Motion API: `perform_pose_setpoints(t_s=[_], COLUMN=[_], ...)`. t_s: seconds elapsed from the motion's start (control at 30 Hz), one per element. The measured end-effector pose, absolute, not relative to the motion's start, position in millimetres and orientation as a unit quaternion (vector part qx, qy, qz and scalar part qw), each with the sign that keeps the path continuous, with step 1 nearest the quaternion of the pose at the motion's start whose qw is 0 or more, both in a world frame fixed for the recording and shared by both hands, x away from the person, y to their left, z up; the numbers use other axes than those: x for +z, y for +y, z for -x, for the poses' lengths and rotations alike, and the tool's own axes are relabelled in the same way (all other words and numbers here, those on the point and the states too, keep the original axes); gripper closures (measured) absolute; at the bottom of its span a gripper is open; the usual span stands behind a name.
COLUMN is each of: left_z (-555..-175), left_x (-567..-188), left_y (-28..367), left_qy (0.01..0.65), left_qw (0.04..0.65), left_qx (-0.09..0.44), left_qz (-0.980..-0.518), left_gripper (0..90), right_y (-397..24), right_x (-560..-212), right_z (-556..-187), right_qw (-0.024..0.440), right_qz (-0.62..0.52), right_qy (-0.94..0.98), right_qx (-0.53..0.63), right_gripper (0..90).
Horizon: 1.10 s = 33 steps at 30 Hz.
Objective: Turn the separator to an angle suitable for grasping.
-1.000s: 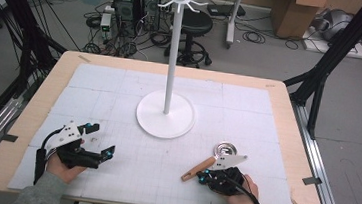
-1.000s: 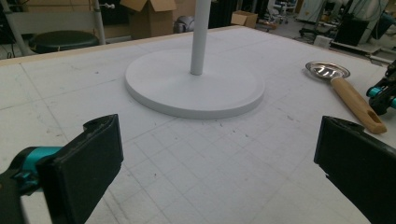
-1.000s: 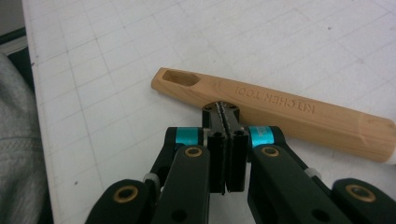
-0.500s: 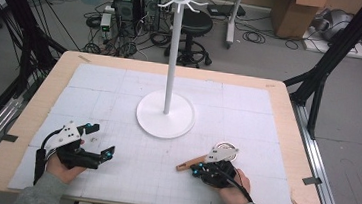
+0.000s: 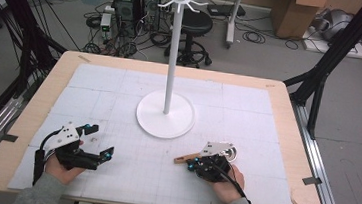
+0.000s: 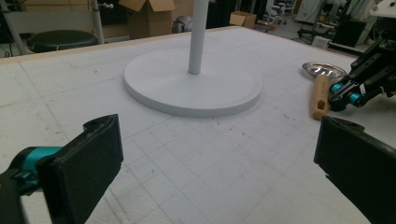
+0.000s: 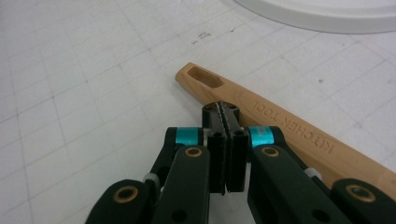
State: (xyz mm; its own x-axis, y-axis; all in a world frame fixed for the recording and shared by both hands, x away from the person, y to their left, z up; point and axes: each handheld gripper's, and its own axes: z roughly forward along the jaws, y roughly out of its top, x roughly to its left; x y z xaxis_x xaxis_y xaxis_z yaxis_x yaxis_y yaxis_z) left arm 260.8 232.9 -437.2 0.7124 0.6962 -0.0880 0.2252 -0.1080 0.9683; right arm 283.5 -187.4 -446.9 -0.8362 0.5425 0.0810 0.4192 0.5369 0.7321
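High view: a white hanging stand rises mid-table; the right gripper, jaws together and empty, sits against the wooden handle of a metal kitchen tool lying right of the stand's base, near the table's front edge. Left gripper view: the left gripper waits with jaws wide apart, nothing between them, facing the stand and the tool's handle. Right gripper view: closed pads touch the handle near its hanging slot. Likely step: nudging the tool into position; next, open and grasp the handle.
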Motion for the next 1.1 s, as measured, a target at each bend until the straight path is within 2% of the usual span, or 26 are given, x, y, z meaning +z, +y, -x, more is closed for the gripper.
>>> perform_pose_setpoints(t_s=[1.1], left_z=[-259], left_x=[-438], left_y=[238], left_qy=[0.328], left_qw=[0.582], left_qx=[0.203], left_qz=[-0.716], left_gripper=[1.8], right_y=[-168], right_x=[-447], right_z=[-308], right_qw=[0.094], right_qz=[-0.293], right_qy=[0.867], right_qx=[0.392], right_gripper=[90.0])
